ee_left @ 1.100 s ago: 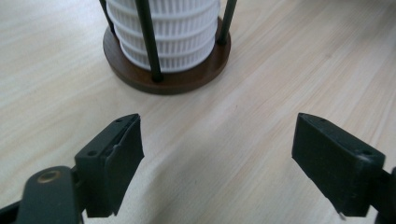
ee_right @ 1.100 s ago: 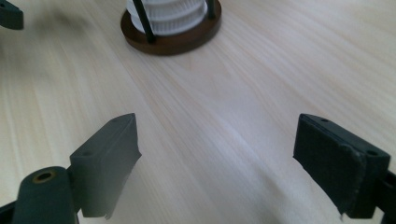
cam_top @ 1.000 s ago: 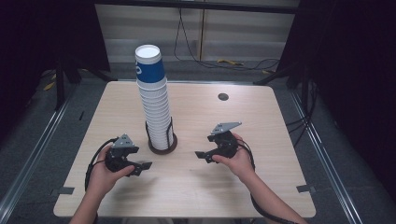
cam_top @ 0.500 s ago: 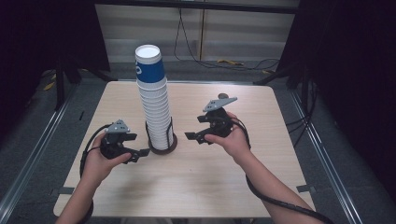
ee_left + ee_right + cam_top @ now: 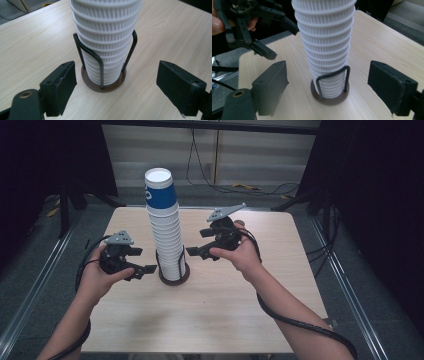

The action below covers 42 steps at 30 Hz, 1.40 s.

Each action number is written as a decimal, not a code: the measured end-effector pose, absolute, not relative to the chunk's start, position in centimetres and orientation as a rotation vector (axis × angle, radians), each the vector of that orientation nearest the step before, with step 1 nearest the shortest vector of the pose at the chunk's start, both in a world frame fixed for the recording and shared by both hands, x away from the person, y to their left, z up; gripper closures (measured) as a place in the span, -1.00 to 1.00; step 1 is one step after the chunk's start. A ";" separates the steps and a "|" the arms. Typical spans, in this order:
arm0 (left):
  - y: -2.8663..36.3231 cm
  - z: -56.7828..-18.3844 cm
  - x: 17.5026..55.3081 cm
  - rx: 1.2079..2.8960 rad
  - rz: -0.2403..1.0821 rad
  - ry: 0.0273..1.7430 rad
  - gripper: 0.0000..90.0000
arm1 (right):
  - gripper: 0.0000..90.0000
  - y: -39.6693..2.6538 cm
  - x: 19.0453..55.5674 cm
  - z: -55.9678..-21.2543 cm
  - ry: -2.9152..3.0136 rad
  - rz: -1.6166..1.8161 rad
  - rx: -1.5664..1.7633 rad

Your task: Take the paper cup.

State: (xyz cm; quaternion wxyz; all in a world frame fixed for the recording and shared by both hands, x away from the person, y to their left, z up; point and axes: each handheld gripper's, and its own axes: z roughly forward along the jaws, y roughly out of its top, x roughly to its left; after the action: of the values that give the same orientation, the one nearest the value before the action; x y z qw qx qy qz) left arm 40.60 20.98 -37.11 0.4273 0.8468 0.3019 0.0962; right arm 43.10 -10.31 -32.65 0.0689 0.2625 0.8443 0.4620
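A tall stack of ribbed white paper cups point(image 5: 167, 237), topped by 1 blue-sleeved cup point(image 5: 160, 190), stands upright in a wire cup holder point(image 5: 172, 270) with a round brown base near the middle of the wooden table point(image 5: 220, 310). The cups look light and thin-walled, so I judge they would crush under a hard squeeze. They are nested tightly, and pulling 1 may drag its neighbours along or tip the whole column. The ribbing should give the pads some purchase. The sensible hold for removing a cup seems to be high up, on the blue cup's wall just under its rim, with the lower stack or holder steadied from the other side.

The left gripper point(image 5: 145, 269) sits low, just left of the holder, jaws spread wide and holding nothing; in the left gripper view the holder's base point(image 5: 103, 82) lies between and beyond its jaws. The right gripper point(image 5: 192, 251) is just right of the stack at mid-height, also wide open and empty, and its own view frames the stack point(image 5: 327, 50) with the left gripper point(image 5: 277, 37) beyond.

Compared with 0.5 s ago, both grippers are closer to the stack; the right one has also risen and come forward. The stack itself has not shifted.
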 end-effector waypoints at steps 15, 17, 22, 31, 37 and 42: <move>19.8 -33.4 42.1 2.116 0.294 0.724 -0.64 | -0.68 -9.2 44.2 -28.4 2.491 1.414 0.786; 19.7 -32.9 42.2 2.110 0.303 0.720 -0.64 | -0.70 -9.1 44.3 -27.8 2.476 1.432 0.800; 19.0 -31.3 42.7 2.097 0.312 0.708 -0.64 | -0.70 -8.4 44.7 -26.2 2.453 1.451 0.784; 18.2 -30.5 43.4 2.081 0.315 0.704 -0.64 | -0.70 -6.4 45.6 -24.7 2.445 1.454 0.749; 18.2 -30.0 43.9 2.057 0.319 0.706 -0.64 | -0.70 -4.6 46.1 -23.9 2.442 1.460 0.765; 18.1 -29.5 44.2 2.055 0.323 0.696 -0.65 | -0.71 -3.1 46.5 -23.6 2.438 1.434 0.790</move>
State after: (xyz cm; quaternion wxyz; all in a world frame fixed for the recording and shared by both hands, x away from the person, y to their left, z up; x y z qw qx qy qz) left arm 44.20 18.13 -29.54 0.4567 0.8335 0.2822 0.1310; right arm 46.50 -3.06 -23.56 0.1023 0.2676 0.8258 0.4858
